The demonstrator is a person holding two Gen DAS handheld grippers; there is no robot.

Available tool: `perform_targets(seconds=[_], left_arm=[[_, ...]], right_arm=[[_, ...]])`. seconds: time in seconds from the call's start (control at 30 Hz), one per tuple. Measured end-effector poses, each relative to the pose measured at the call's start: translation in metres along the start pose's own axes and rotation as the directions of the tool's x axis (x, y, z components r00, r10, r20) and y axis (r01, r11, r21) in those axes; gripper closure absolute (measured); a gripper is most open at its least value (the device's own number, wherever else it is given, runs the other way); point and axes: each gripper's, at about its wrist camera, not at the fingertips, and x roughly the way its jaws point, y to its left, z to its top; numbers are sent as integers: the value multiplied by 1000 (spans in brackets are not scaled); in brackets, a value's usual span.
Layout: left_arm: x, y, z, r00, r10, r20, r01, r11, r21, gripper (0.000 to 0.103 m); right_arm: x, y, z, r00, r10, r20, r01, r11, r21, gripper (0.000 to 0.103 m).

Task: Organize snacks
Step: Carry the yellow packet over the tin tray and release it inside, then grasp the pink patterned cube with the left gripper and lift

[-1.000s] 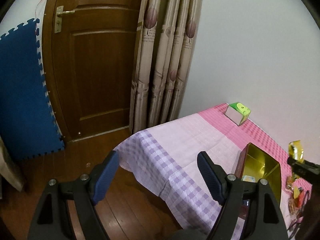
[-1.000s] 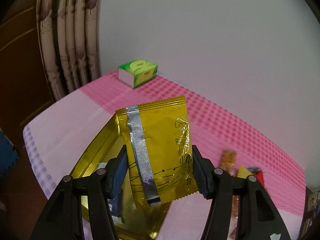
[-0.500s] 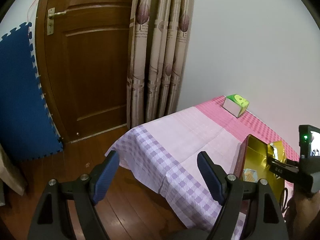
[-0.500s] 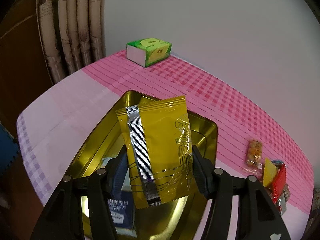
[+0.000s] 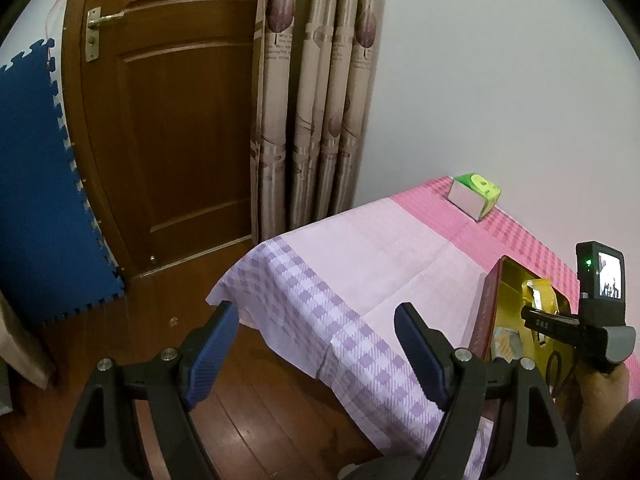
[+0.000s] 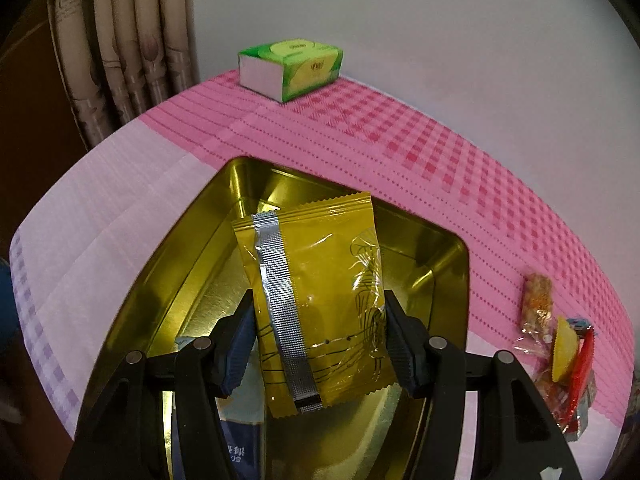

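My right gripper (image 6: 316, 340) is shut on a yellow snack packet (image 6: 316, 288) with a silver seam, held upright over the open gold tin (image 6: 192, 248). The tin holds a blue and white packet (image 6: 236, 432) near its front end. A small heap of loose snacks (image 6: 560, 344) lies on the pink cloth to the tin's right. In the left wrist view the tin (image 5: 490, 308), the packet (image 5: 540, 292) and the right gripper's body (image 5: 592, 320) show at far right. My left gripper (image 5: 316, 352) is open and empty, off the table's left corner, above the floor.
A green tissue box (image 6: 292, 66) stands at the table's far edge by the white wall. The table (image 5: 360, 248) wears a pink and lilac checked cloth. A curtain (image 5: 316, 92), a wooden door (image 5: 168, 120) and a blue foam mat (image 5: 36, 184) stand to the left.
My right gripper has carried the yellow packet forward and down, from beside the tin to over its inside. My left gripper has drifted slightly and stayed open.
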Motion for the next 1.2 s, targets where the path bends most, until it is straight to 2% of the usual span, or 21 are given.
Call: perform_targets(seconds=[0.1,0.2,0.27,0.3,0.47,0.57,0.67,0.73,0.8,0.87,0.93,1.0,1.07,1.2], left_arm=[[1,-2,-1,1000,-1,-7,1,1000,11,21],[1,-3,-2,1000,-3,-4,3,1000,15,21],[0,-5,-3,1000,-6,-4,6,1000,19,21],[0,-6,-3,1000,-9,-4,9,1000,22,21],[-5,-15,-5,999,-43,16,42,997,63,21],[-12,-22,-7,996,-86,35,82,992,95,21],[-24,-36,-10,985,-162,56,152,976,154,21],[-32,-47,-14,975,-215,63,199,960,198,21],[-43,-62,-19,959,-272,80,243,934,261,21],[-55,-81,-29,936,-343,79,298,892,341,21],[-63,-97,-39,919,-389,61,338,858,386,21],[-69,-121,-55,900,-436,16,384,808,447,21],[-72,-143,-71,888,-458,-29,409,760,505,21],[-71,-190,-98,854,-500,-144,494,693,526,21]], right_arm=[[6,0,-1,1000,7,-13,-7,1000,9,46],[9,-1,1,1000,19,-23,-19,1000,18,42],[11,-4,3,998,46,-34,-44,998,39,19],[9,-7,3,997,66,-25,-65,996,56,16],[-20,-17,2,993,109,53,-112,992,65,15],[-47,-39,-9,986,115,118,-126,988,90,14],[-69,-75,-34,980,106,169,-132,980,150,11],[-84,-105,-66,979,54,196,-88,982,167,9],[-95,-135,-98,979,34,202,-76,976,202,8],[-107,-169,-136,978,-3,210,-52,965,256,7],[-121,-210,-183,977,-68,203,-3,943,332,5],[-127,-243,-218,977,-111,179,29,912,408,5],[-135,-275,-256,975,-156,156,59,865,498,4],[-151,-320,-321,964,-231,132,104,783,613,4]])
